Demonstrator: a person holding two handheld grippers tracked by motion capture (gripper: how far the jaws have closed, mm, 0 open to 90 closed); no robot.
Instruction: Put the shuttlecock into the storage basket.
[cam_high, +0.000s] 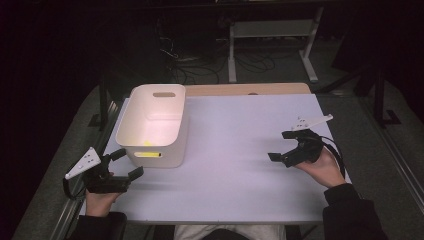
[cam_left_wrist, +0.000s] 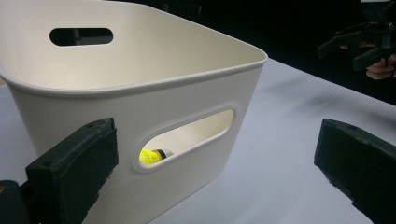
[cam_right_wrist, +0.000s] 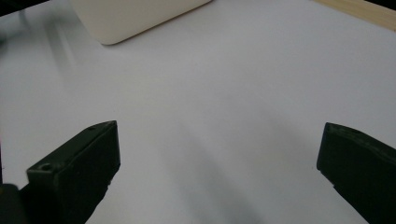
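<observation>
Cream plastic bin (cam_high: 153, 125) sat at 10 o'clock on the table (cam_high: 235, 150), yellow item (cam_left_wrist: 149, 156) inside. Left gripper (cam_high: 125, 163) & right gripper (cam_high: 281, 146) hovered empty, jaws spread, prob. idle.

Bin: white bin (cam_high: 154, 125) at the table's (cam_high: 240, 170) far-left corner, something yellow (cam_high: 148, 143) inside.
Left gripper (cam_high: 127, 163): jaws apart, just off the bin's near wall.
Right gripper (cam_high: 282, 145): jaws apart, by the right edge.
</observation>
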